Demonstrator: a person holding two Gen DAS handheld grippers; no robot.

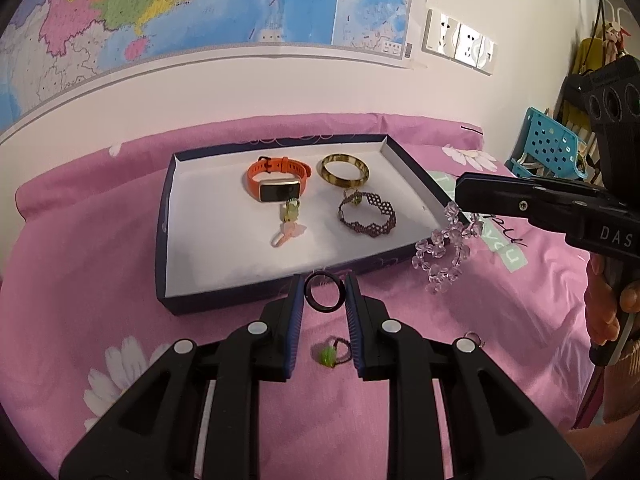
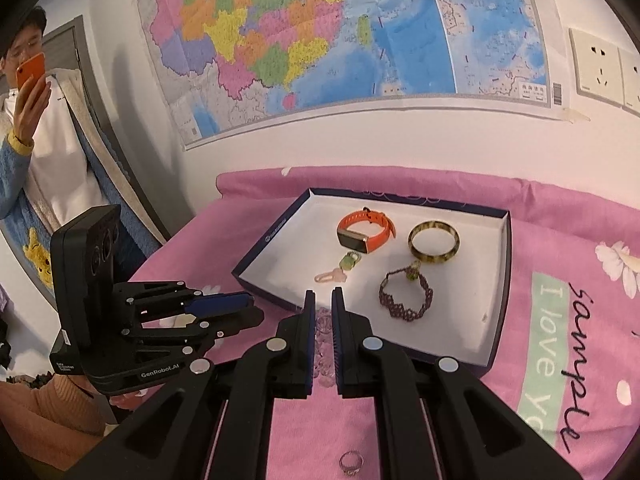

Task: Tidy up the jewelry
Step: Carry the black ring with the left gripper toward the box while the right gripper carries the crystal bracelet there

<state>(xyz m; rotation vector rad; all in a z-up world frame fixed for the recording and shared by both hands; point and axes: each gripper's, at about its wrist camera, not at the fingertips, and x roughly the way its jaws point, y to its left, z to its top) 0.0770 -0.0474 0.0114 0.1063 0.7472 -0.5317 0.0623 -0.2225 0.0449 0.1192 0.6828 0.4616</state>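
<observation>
A dark blue tray [image 1: 164, 216] with a white floor lies on the pink bedspread. It holds an orange smartwatch [image 1: 278, 181], an amber bangle [image 1: 344, 170], a purple beaded bracelet [image 1: 370, 220] and a pink-green charm [image 1: 289, 226]. My left gripper [image 1: 324, 292] is shut on a black ring [image 1: 324, 293] just in front of the tray's near wall. My right gripper [image 2: 323, 300] is shut on a clear pink bead bracelet [image 1: 442, 254] that hangs beside the tray's right corner. A green ring [image 1: 332, 354] and a silver ring [image 2: 352, 462] lie on the spread.
A wall with a map [image 2: 320, 40] and sockets [image 1: 460, 42] stands behind the bed. A person with an orange phone [image 2: 30, 72] stands at the left. A blue plastic stool [image 1: 548, 140] is at the right.
</observation>
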